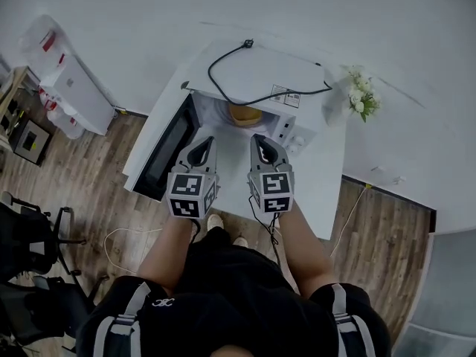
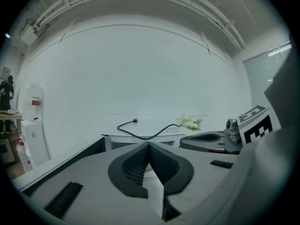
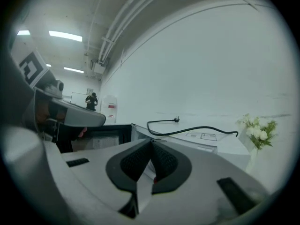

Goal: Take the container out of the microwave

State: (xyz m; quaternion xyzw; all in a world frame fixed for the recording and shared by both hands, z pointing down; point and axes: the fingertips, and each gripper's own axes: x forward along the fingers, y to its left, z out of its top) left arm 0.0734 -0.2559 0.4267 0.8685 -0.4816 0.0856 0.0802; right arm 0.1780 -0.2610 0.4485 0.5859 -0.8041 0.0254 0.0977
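The white microwave (image 1: 260, 76) stands on a white table (image 1: 316, 199) with its door (image 1: 165, 151) swung open to the left. Inside its cavity sits an orange-yellow container (image 1: 245, 114), partly hidden by the top. My left gripper (image 1: 202, 143) and right gripper (image 1: 260, 140) are side by side just in front of the opening, both shut and empty, apart from the container. In the left gripper view the left gripper (image 2: 149, 146) has its pads meeting, and the microwave (image 2: 140, 136) lies beyond. The right gripper view shows the right gripper (image 3: 151, 144) with its pads together too.
A black power cable (image 1: 245, 88) lies coiled on the microwave's top. White flowers (image 1: 362, 99) stand at the table's far right. A white cabinet (image 1: 71, 88) is at the left wall, a black chair (image 1: 30, 244) on the wood floor at lower left.
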